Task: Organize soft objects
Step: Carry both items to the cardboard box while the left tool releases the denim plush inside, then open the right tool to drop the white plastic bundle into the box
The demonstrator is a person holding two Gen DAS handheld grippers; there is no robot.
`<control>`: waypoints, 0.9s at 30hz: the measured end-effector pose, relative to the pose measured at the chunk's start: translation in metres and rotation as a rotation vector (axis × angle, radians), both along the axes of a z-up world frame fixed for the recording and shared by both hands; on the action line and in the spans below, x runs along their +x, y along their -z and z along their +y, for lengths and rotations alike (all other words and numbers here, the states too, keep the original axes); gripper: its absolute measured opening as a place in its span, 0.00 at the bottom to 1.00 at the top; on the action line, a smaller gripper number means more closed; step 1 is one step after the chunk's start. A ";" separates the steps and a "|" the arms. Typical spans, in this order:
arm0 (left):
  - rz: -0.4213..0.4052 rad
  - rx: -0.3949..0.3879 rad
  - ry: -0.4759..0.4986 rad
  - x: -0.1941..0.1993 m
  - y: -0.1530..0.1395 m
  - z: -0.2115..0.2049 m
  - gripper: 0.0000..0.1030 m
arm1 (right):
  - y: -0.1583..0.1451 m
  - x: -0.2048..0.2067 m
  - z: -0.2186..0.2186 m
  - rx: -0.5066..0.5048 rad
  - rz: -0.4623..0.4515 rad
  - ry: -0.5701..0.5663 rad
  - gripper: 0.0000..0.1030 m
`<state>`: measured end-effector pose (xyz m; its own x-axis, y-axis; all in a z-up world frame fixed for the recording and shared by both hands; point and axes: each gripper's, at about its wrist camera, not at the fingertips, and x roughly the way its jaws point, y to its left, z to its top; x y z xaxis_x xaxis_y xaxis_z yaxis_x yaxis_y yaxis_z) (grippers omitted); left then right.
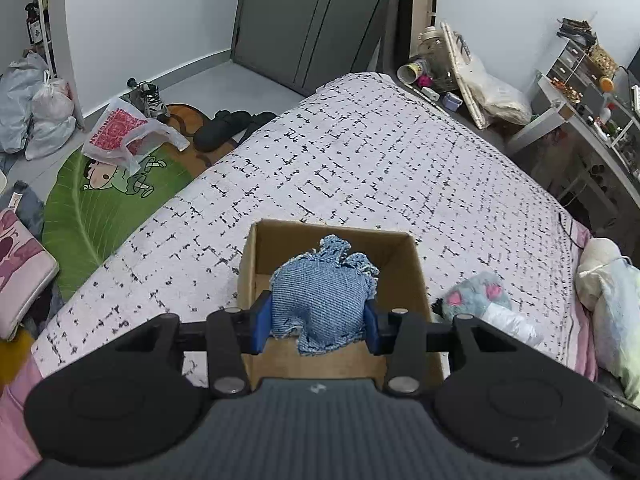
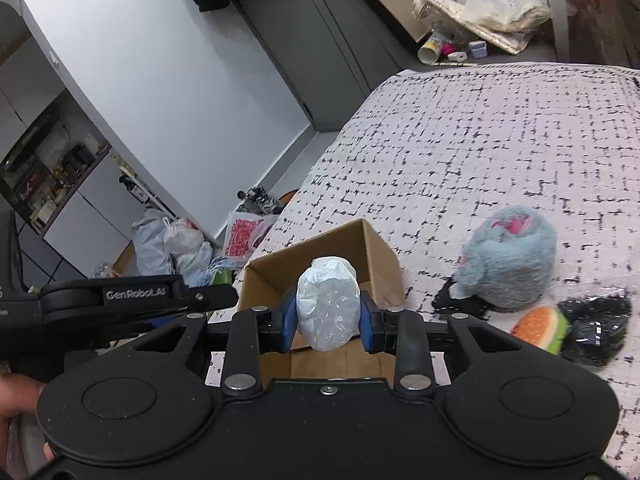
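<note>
My left gripper (image 1: pixel 318 326) is shut on a blue denim soft toy (image 1: pixel 322 296) and holds it over the open cardboard box (image 1: pixel 416 276) on the bed. My right gripper (image 2: pixel 328 326) is shut on a white plastic-wrapped soft bundle (image 2: pixel 327 308), held above the same box (image 2: pixel 380 264). A grey plush with pink ears (image 2: pixel 510 258) sits on the bedspread to the right of the box; it also shows in the left wrist view (image 1: pixel 478 292). A burger plush (image 2: pixel 542 326) and a black crinkly bag (image 2: pixel 596 330) lie beside it.
The bed (image 1: pixel 360 160) has a white cover with black marks. Pillows (image 1: pixel 612 300) lie at its right end. On the floor to the left are a green leaf rug (image 1: pixel 104 204), plastic bags (image 1: pixel 120 132) and shoes (image 1: pixel 228 128). The left gripper's body (image 2: pixel 132 294) shows left of the box.
</note>
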<state>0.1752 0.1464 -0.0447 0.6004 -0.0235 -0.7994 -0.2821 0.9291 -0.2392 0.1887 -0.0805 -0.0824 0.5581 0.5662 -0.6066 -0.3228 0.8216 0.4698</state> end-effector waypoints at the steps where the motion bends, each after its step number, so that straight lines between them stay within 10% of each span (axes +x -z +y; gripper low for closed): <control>1: 0.002 0.004 0.001 0.002 0.001 0.001 0.43 | 0.001 0.001 0.003 -0.003 0.001 -0.004 0.30; 27: 0.078 0.021 -0.040 0.026 0.026 0.015 0.69 | 0.017 0.036 0.042 -0.071 0.043 -0.063 0.30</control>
